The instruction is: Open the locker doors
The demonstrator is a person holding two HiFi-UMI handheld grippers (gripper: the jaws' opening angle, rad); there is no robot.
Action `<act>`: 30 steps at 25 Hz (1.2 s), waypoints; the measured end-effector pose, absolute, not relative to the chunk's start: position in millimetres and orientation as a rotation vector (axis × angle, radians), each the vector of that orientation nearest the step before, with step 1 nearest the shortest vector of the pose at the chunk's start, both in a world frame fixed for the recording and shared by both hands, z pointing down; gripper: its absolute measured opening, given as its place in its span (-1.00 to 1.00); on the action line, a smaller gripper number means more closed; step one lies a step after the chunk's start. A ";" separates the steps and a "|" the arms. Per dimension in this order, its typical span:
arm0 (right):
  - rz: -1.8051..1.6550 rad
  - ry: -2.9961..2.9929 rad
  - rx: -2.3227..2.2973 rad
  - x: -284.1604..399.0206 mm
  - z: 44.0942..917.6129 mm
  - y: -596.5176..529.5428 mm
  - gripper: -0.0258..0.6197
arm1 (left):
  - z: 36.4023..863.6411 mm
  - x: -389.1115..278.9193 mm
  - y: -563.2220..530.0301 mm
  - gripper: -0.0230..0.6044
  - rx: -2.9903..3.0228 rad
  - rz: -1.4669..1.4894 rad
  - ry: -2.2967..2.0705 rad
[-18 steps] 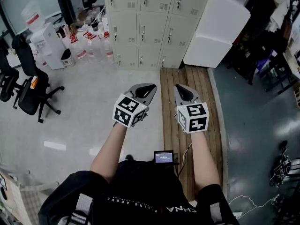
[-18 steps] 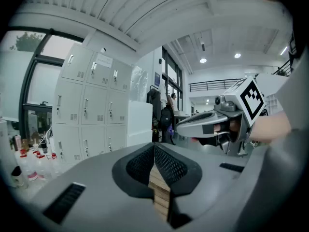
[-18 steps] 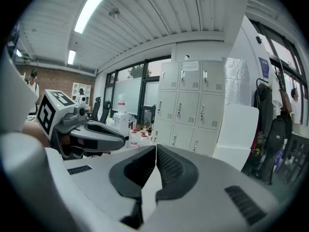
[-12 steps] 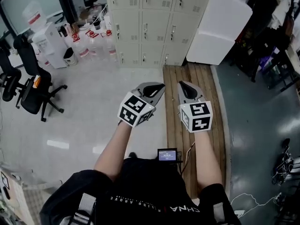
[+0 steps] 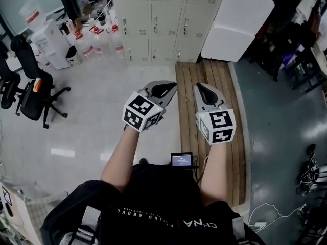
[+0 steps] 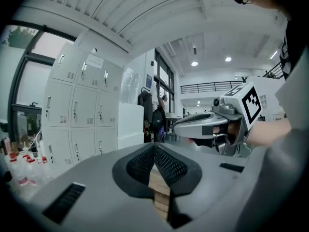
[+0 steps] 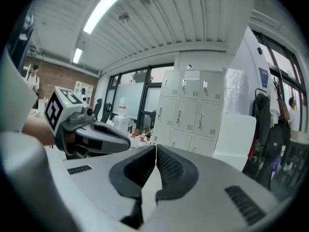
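Shifted toward the top edge of the head view since the earlier frames: lockers [image 5: 153, 19], every visible door shut. Left gripper's marker cube nudged slightly up and left; little else changed.

Nearest, at lower centre, a small screen [image 5: 182, 160] at the waist. Just above it, left gripper [image 5: 162, 90] and right gripper [image 5: 203, 92] held out side by side, not touching, both pointing up the frame. Both pinched narrow, with ribbed pads meeting at the tips and nothing caught between, as seen along the left gripper [image 6: 154, 149] and along the right gripper [image 7: 155, 149].

Beneath the right gripper, a strip of wooden planks [image 5: 191, 75] running up to the lockers' foot. Farther out, office chairs [image 5: 30, 91] at the left edge, bottles [image 5: 97, 40] at upper left, and a white block [image 5: 232, 22] at upper right, just beside the lockers.

Judged still the approach step: lockers well apart from both grippers, no door touched. Next move likely calls for closing the distance, spreading one gripper, taking a small door handle, then pulling along the hinge swing.
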State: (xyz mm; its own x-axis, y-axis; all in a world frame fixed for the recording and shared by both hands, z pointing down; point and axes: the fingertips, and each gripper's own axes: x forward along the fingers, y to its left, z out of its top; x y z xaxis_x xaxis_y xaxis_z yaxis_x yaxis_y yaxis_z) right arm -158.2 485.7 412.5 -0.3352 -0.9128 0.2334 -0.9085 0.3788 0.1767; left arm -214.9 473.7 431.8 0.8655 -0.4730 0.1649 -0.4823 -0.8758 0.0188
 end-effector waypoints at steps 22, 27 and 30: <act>0.020 -2.357 1.587 -131.4 432.8 484.3 -0.82 | 454.4 -176.1 492.4 -0.86 3.012 0.403 -0.653; 0.013 -2.354 1.563 -117.0 439.7 486.1 -0.82 | 461.5 -163.1 490.0 -0.86 2.993 0.407 -0.690; 0.031 -2.359 1.567 -100.7 443.7 485.8 -0.82 | 465.7 -152.5 488.7 -0.86 2.965 0.403 -0.692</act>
